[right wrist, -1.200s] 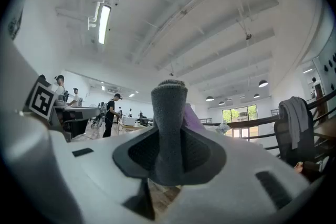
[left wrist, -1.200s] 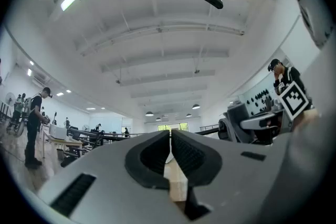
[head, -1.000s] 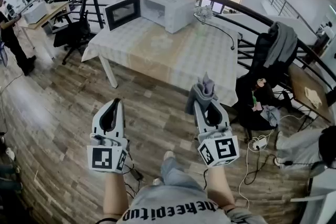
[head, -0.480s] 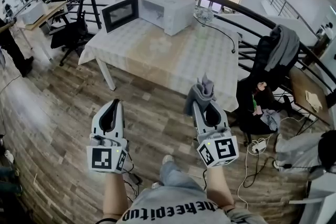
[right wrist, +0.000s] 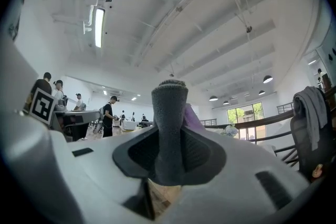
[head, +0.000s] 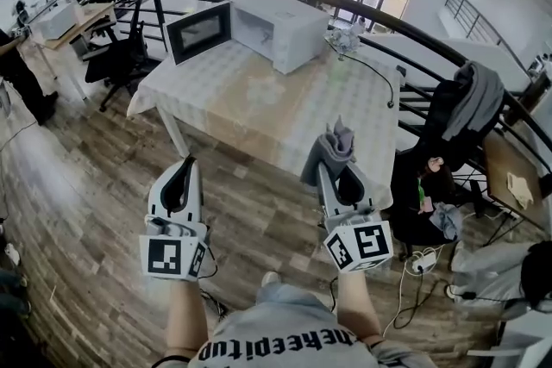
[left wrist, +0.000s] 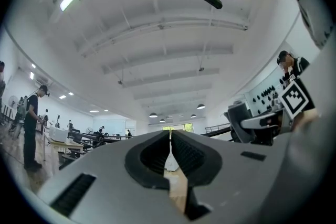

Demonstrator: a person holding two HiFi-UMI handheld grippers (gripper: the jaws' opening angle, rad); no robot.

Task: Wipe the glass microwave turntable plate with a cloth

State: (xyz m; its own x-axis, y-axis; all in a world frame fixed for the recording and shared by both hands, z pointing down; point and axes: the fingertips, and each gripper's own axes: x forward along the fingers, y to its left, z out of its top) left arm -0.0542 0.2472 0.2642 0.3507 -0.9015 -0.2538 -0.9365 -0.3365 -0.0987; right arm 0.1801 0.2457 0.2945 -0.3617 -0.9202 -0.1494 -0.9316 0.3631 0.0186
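Wiping has not begun — the right tool (head: 333, 165) grips the cloth (head: 331, 144), the left tool (head: 184, 165) is pressed together, empty; microwave (head: 278, 30) at 12 o'clock.

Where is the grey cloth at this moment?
The grey cloth stands clamped in the right gripper, right of centre in the head view, in front of the near edge of the white-clothed table.

Nearer now: table (head: 259, 95), microwave (head: 289, 30); gap to left gripper (head: 185, 162), right gripper (head: 333, 166) smaller.
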